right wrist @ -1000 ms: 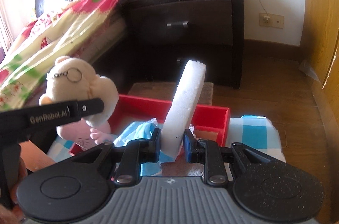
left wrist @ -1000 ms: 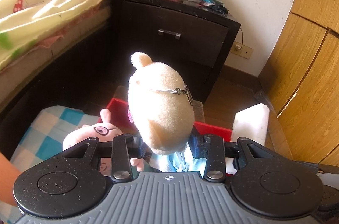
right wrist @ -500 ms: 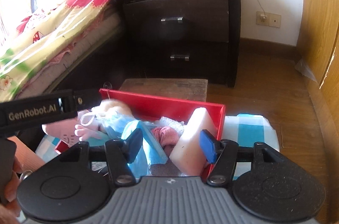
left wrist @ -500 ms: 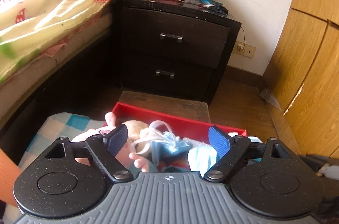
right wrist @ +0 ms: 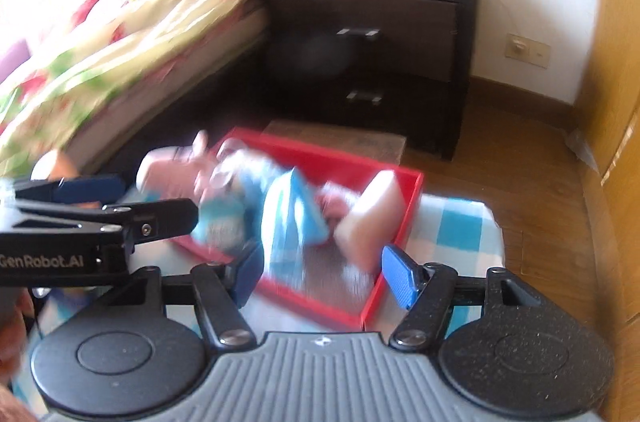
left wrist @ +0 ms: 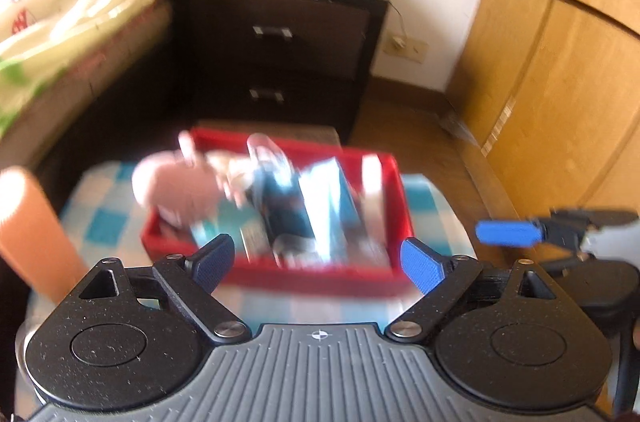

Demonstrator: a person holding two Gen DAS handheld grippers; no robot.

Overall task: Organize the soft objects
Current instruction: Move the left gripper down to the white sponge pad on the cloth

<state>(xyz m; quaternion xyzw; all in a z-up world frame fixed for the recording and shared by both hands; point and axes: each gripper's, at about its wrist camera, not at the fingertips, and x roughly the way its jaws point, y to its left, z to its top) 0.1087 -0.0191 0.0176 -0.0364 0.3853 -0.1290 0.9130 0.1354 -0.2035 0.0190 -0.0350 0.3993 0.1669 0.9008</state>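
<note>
A red tray (left wrist: 320,280) (right wrist: 414,190) sits on a blue-checked cloth (left wrist: 424,194) (right wrist: 460,222). It holds a pink plush pig (left wrist: 176,186) (right wrist: 168,166), blue cloths (left wrist: 324,198) (right wrist: 292,210), a small pink item (right wrist: 334,204) and a white sponge block (right wrist: 370,214) leaning on its right wall. My left gripper (left wrist: 318,262) is open and empty, above the tray's near edge. My right gripper (right wrist: 320,274) is open and empty, above the tray's near right corner. Both views are motion-blurred.
A dark nightstand (left wrist: 280,34) (right wrist: 372,54) stands behind the tray, with a bed (left wrist: 60,22) on the left and wooden wardrobe doors (left wrist: 560,82) on the right. A low wooden stool (right wrist: 340,138) sits just beyond the tray.
Both grippers let go of their loads, the cream plush and the white sponge, which now lie in the tray. Both then pulled back and up from the tray.
</note>
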